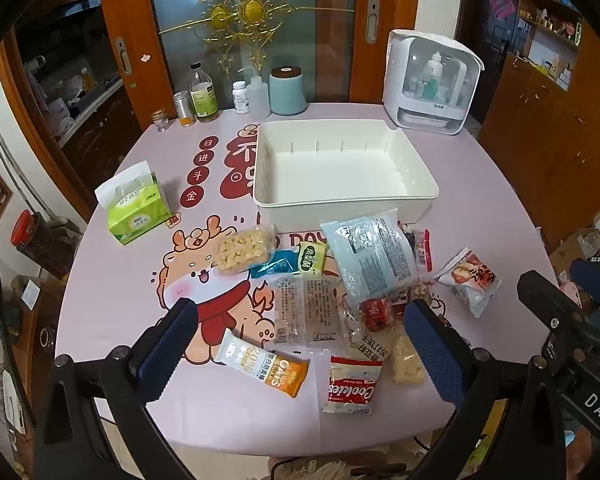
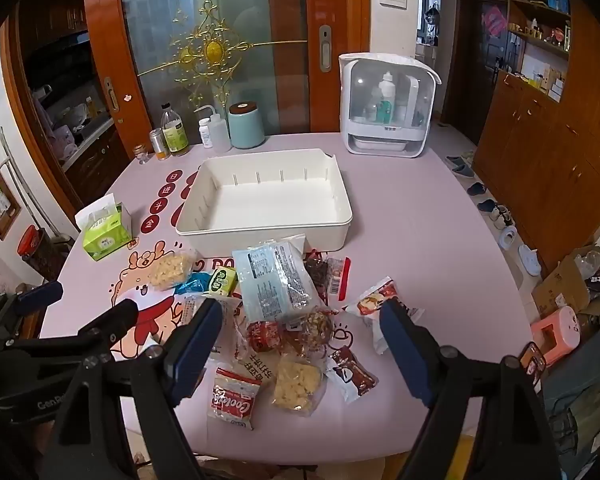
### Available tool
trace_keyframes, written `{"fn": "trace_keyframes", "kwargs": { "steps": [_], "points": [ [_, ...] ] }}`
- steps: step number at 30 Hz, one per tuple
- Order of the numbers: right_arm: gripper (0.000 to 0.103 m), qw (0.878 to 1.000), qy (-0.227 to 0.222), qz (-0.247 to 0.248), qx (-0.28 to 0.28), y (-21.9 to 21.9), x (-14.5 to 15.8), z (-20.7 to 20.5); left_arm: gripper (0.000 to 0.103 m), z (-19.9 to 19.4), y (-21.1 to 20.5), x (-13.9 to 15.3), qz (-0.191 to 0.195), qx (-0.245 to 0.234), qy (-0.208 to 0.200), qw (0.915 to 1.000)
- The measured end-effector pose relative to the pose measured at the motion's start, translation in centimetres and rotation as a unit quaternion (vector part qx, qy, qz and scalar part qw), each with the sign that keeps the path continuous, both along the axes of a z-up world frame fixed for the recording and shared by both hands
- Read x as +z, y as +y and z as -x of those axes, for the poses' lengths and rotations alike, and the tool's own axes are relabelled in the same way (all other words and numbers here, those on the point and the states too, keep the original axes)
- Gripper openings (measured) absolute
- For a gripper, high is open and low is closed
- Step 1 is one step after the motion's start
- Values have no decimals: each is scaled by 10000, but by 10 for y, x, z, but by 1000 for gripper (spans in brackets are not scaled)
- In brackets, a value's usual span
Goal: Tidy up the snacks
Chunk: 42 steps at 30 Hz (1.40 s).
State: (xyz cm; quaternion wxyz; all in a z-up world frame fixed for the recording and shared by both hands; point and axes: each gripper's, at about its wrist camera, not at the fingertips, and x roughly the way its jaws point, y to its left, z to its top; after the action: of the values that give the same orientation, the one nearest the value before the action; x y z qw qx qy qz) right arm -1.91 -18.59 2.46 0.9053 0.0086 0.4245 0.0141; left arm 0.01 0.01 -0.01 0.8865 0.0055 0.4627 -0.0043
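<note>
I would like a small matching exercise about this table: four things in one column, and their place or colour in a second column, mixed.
Things:
1. white bin
2. tissue pack
3. Cookies packet
4. teal canister

Descriptions:
a. green, at the table's left side
b. red and white, near the front edge
c. empty, behind the snack pile
d. in the back row with the bottles

Pairs: 1-c, 2-a, 3-b, 4-d

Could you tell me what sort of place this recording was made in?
Most likely a home dining area: a table under a cartoon cloth, a glass sliding door onto what looks like a kitchen, and slippers beside wooden cabinets.
</note>
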Motion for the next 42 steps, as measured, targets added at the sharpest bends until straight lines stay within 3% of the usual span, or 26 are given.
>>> {"fn": "trace_keyframes", "kwargs": {
  "steps": [42],
  "points": [
    [82, 9998, 159, -73, 57, 8, -12, -8, 102, -3, 7, -9, 32, -2, 104, 9999]
  ]
}}
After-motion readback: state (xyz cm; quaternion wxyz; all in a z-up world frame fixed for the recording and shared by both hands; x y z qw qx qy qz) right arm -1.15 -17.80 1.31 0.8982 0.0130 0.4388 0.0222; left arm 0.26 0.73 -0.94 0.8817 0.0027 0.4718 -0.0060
